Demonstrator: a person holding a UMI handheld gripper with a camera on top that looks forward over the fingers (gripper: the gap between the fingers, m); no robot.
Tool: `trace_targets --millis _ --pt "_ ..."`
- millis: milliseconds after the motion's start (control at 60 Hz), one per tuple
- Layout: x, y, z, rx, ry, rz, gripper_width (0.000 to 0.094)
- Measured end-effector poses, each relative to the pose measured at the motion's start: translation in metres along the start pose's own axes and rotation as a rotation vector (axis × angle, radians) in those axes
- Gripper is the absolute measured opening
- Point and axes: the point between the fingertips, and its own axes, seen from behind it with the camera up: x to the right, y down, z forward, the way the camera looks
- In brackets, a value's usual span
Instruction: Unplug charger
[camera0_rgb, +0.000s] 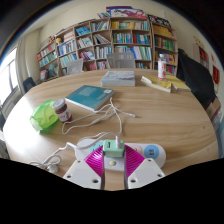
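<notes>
A pale green charger (113, 146) is plugged upright into a white power strip (75, 150) at the near edge of a round wooden table (150, 115). My gripper (113, 152) has a magenta pad (96, 158) against each side of the charger and is shut on it. A white cable (100, 126) runs from the charger across the table. The charger sits in the strip.
Beyond the strip lie a teal book (90, 97), a green bag (44, 117) and a small dark-lidded jar (62, 108). A clear box (120, 78) and a white bottle (162, 66) stand farther back. Bookshelves (110, 40) line the wall; a dark chair (200, 80) stands to the right.
</notes>
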Motion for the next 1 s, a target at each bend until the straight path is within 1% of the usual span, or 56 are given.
trace_targets --millis 217,300,450,583,617,650,683,717,733,783,800,833,883,900,917,950,1000 --pt "-0.002 0.0 0.002 0.003 -0.002 -0.055 0.0253" --pt "-0.001 -0.002 0.001 0.026 0.012 -0.148 0.0254" --pt "-0.001 -0.005 -0.001 0.008 0.009 -0.036 0.0253" --pt "-0.003 -0.013 -0.009 0.035 0.0 -0.051 0.0255" --pt "-0.004 -0.04 -0.02 0.135 0.0 -0.081 0.0254" --pt "0.001 -0.068 -0.032 0.221 0.048 -0.163 0.0255" --pt "0.003 -0.103 -0.05 0.296 0.07 -0.204 0.0255" --pt "-0.001 -0.127 -0.061 0.353 0.061 -0.21 0.0252" --pt "-0.003 -0.136 -0.065 0.365 0.055 -0.213 0.0252" --pt "-0.01 -0.146 -0.069 0.367 0.032 -0.234 0.0252" --pt "-0.007 -0.151 -0.072 0.351 0.019 -0.235 0.0252" --pt "0.0 -0.158 -0.077 0.347 0.009 -0.225 0.0252" --pt "0.026 -0.161 -0.086 0.346 0.048 -0.208 0.0253" --pt "0.033 -0.15 -0.075 0.355 0.066 -0.204 0.0252" --pt "0.044 -0.153 -0.081 0.348 0.085 -0.199 0.0252" --pt "0.064 -0.146 -0.09 0.315 0.101 -0.184 0.0252" --pt "0.088 -0.122 -0.092 0.234 0.098 -0.133 0.0251"
